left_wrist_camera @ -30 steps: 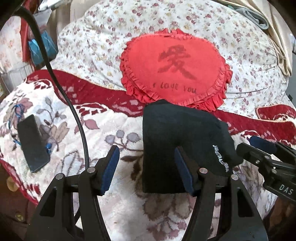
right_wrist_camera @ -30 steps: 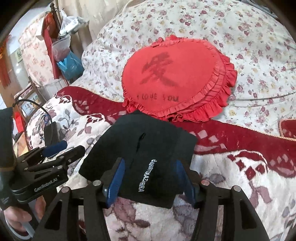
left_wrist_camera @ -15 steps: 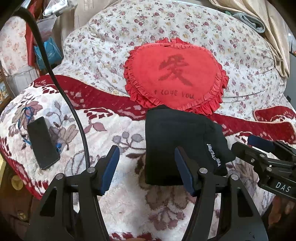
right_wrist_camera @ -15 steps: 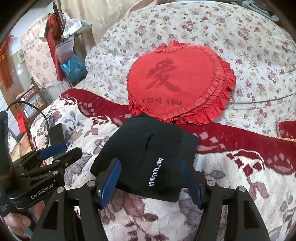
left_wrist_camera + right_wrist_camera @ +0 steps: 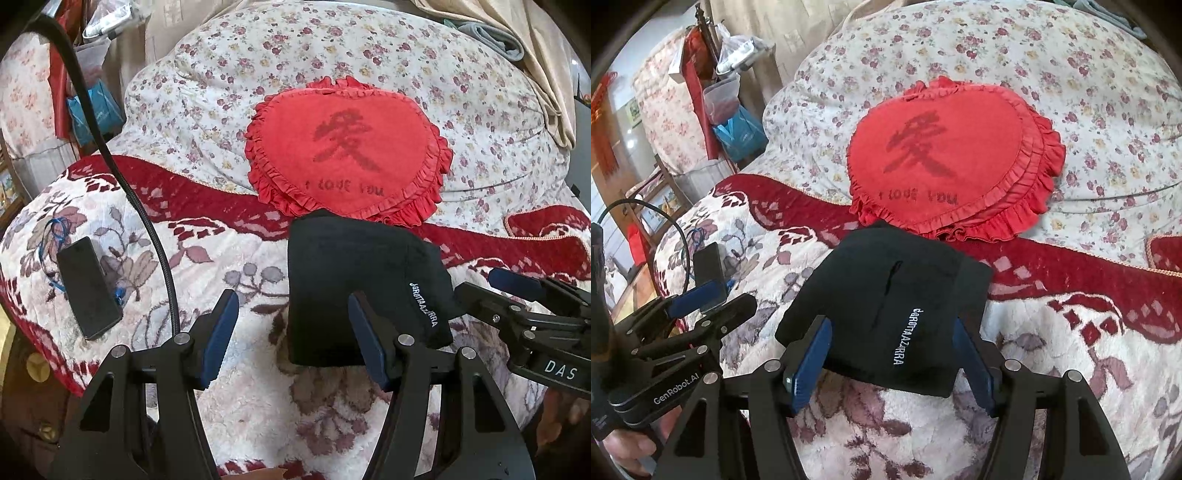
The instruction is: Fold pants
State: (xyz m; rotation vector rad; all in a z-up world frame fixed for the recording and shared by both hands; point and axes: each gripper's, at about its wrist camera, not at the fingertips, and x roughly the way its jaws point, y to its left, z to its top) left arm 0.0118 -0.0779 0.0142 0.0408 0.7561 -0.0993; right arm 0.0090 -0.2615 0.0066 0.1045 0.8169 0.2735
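The black pants (image 5: 354,280) lie folded into a compact square on the floral blanket, with white lettering along one edge. They also show in the right wrist view (image 5: 886,302). My left gripper (image 5: 293,338) is open and empty, just left of and in front of the bundle. My right gripper (image 5: 892,363) is open and empty, its fingers straddling the near edge of the bundle without gripping it. Each gripper shows in the other's view, the right one (image 5: 517,291) and the left one (image 5: 701,299).
A red heart-shaped cushion (image 5: 347,151) leans on a flowered quilt (image 5: 207,96) right behind the pants. A black phone (image 5: 88,288) with a blue cord lies at the blanket's left. A black cable (image 5: 122,177) hangs across the left. Bags and furniture stand far left.
Both grippers have drawn back and up from the folded pants, which now look smaller and farther off. The pants have not moved.
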